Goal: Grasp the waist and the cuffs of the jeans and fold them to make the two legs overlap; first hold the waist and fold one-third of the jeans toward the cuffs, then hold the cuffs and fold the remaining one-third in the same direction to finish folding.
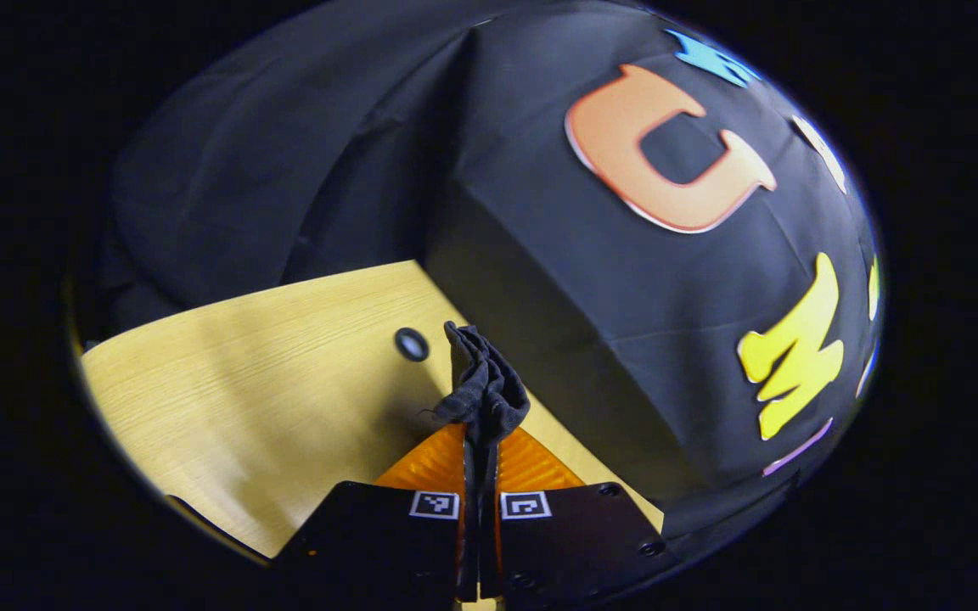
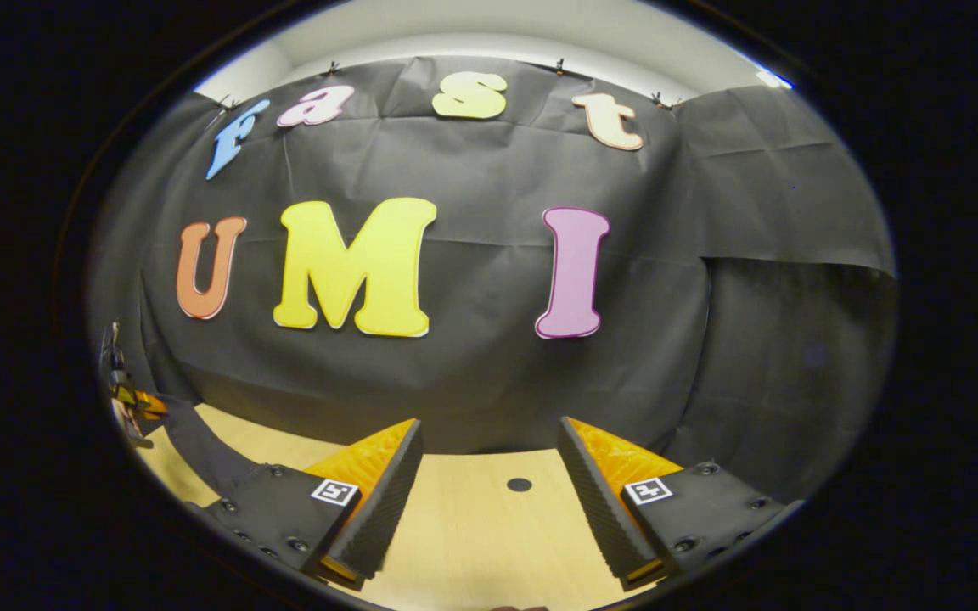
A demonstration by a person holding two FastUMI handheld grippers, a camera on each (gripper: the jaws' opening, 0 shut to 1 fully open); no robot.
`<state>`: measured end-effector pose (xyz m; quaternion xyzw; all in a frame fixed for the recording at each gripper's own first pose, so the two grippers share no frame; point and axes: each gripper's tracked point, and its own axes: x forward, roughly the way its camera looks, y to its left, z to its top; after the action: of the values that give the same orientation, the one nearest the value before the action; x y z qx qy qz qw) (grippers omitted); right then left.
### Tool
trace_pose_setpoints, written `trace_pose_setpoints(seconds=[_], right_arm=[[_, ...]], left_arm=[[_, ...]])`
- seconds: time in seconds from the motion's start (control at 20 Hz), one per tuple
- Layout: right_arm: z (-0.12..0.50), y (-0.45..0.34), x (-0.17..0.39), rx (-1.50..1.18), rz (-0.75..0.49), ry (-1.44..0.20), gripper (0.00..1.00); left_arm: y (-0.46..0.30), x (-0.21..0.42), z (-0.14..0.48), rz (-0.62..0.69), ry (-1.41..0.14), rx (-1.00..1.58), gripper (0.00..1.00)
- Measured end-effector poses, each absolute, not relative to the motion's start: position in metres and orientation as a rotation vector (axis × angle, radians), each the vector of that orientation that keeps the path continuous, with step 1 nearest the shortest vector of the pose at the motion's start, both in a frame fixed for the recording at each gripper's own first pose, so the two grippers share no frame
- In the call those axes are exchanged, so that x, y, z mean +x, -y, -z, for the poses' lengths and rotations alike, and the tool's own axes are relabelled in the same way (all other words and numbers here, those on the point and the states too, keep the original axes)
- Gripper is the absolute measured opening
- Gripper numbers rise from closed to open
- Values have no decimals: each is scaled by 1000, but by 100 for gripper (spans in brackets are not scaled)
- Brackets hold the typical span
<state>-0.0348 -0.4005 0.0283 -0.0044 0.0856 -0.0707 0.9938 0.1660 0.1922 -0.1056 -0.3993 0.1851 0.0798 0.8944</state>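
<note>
- Our left gripper (image 1: pixel 480 441) has two wedge-shaped orange fingers (image 1: pixel 429 462) with finely ribbed faces, set into flat black plates.
- Each plate carries a small square black-and-white marker (image 1: pixel 435 504) near its inner edge, and dark round screws (image 1: pixel 649 547) sit at the plate corners.
- Our right gripper (image 2: pixel 489 450) has the same build: orange wedges lined with dark ridged pads (image 2: pixel 387 501), black mounts, one square marker (image 2: pixel 648 490) apiece, and screws (image 2: pixel 706 468) along the edges.
</note>
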Motion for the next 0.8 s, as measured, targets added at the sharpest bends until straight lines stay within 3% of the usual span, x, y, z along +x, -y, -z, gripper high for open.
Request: trace_pose_setpoints(seconds=[0.3,0.8], right_arm=[[-30,387,-43,-39,161,-166,96],[-26,393,-56,-27,187,-172,96]], left_arm=[[-117,178,54,-8,-325,-630,4],[6,171,34,168,-293,-351,4]])
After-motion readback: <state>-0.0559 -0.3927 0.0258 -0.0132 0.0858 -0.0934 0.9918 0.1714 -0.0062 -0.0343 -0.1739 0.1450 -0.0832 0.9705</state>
